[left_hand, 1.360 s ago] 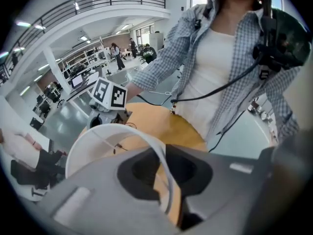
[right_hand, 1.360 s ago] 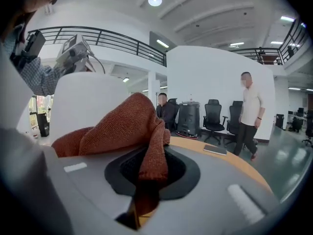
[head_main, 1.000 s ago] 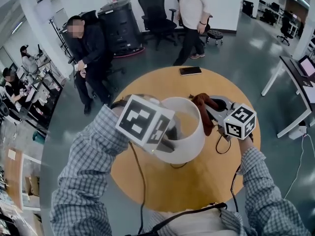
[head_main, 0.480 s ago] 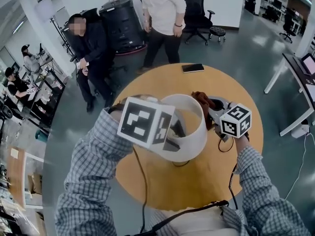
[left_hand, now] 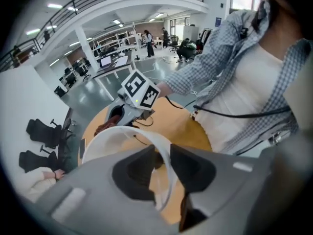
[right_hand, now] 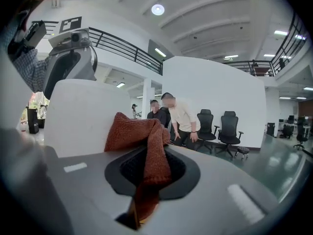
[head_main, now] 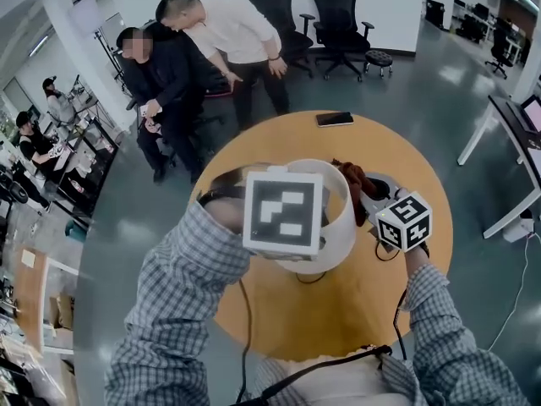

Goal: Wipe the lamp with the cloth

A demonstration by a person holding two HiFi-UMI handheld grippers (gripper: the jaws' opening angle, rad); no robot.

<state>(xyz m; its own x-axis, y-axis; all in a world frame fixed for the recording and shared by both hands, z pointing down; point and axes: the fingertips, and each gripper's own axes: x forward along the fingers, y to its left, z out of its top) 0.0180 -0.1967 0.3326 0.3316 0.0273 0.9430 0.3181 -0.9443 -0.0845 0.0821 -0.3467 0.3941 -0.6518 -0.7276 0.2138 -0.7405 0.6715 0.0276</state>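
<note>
The lamp's white drum shade (head_main: 340, 227) stands on the round wooden table (head_main: 397, 142). My left gripper (left_hand: 164, 168) points steeply down over the near rim; its marker cube (head_main: 283, 212) hides the jaws in the head view. Its jaws have just been opening. The shade's rim (left_hand: 168, 160) passes between them with a gap beside it, so the gripper is open. My right gripper (head_main: 367, 196) is shut on a rust-brown knitted cloth (right_hand: 146, 141), which rests against the shade's outer wall (right_hand: 83, 116) on the right side.
A dark phone (head_main: 335, 118) lies at the table's far edge. The lamp's cable (head_main: 245, 311) runs off the near edge. Two people (head_main: 228, 32) are close behind the table, with office chairs (head_main: 338, 7) beyond them. A desk (head_main: 516, 117) stands at right.
My left gripper rolled and shifted right along the rim, so its cube now faces up. The right gripper sank a little with the cloth. A person walked leftward behind the table.
</note>
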